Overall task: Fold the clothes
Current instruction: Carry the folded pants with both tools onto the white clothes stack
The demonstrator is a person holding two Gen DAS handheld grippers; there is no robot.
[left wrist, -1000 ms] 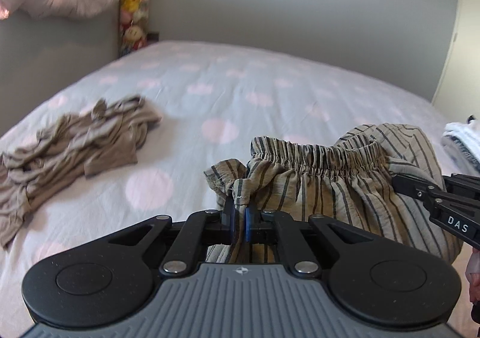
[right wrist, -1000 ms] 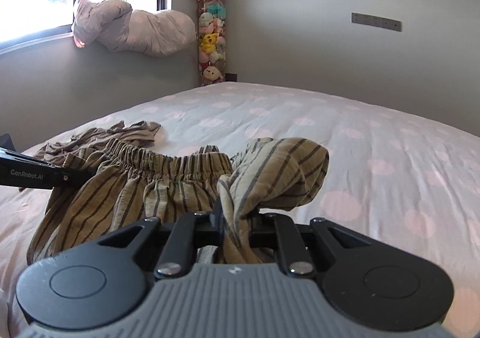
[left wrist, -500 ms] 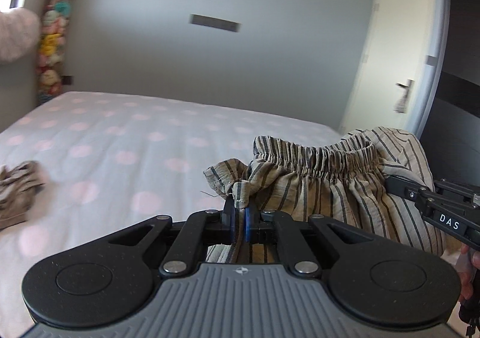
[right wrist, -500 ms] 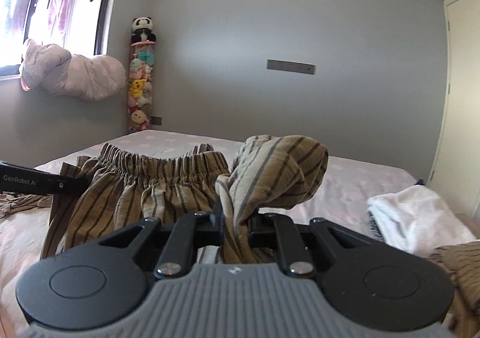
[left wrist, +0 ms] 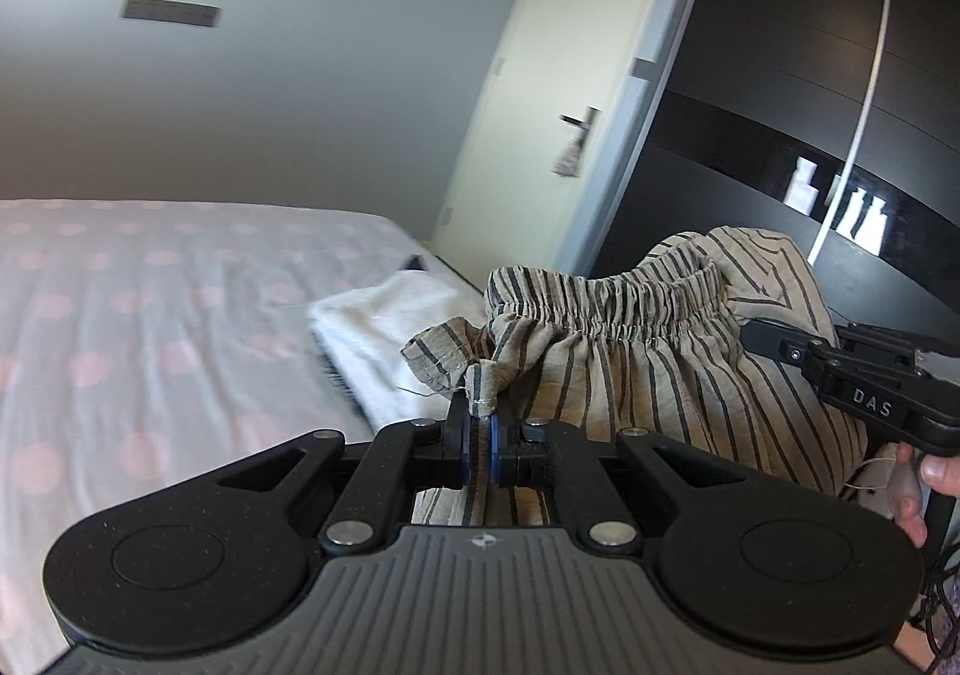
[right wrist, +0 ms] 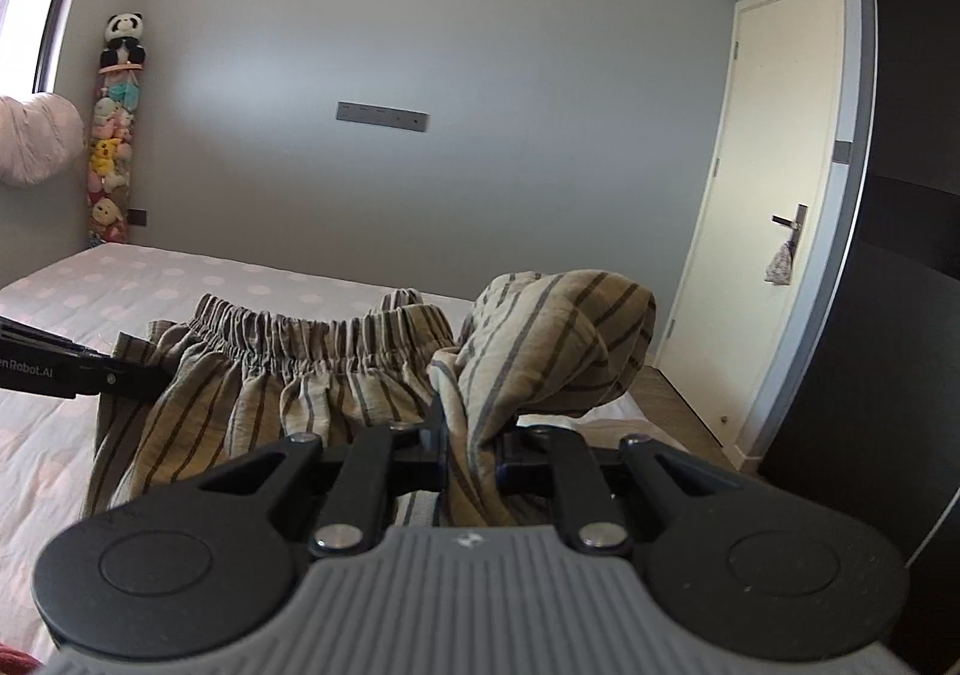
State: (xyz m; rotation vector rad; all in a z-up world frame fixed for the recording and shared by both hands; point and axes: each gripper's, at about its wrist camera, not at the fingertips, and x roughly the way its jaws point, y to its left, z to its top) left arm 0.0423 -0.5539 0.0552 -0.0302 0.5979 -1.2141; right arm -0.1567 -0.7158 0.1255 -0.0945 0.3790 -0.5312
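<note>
Left wrist view: the striped shorts (left wrist: 654, 357) hang in the air between the two grippers, the gathered elastic waistband running across from one to the other, so the garment's long axis lies side to side and the cloth drops below the frame. The left gripper (left wrist: 478, 444) has its blue-padded fingers (left wrist: 495, 442) closed on a bunched corner of the waistband just ahead of it. In the right wrist view the right gripper (right wrist: 471, 450) is clamped on a thick wad of the same shorts (right wrist: 336, 375), which spills up and over its fingers. Each holds one end, so neither is nearer; the next move, as I judge it, turns on lowering the shorts towards the bed (left wrist: 150, 303), which lies to the left and ahead.

A folded white towel (left wrist: 384, 333) sits at the bed's near edge, just beside the shorts. The legs and hems are hidden below both grippers, and how much cloth hangs there cannot be told.
</note>
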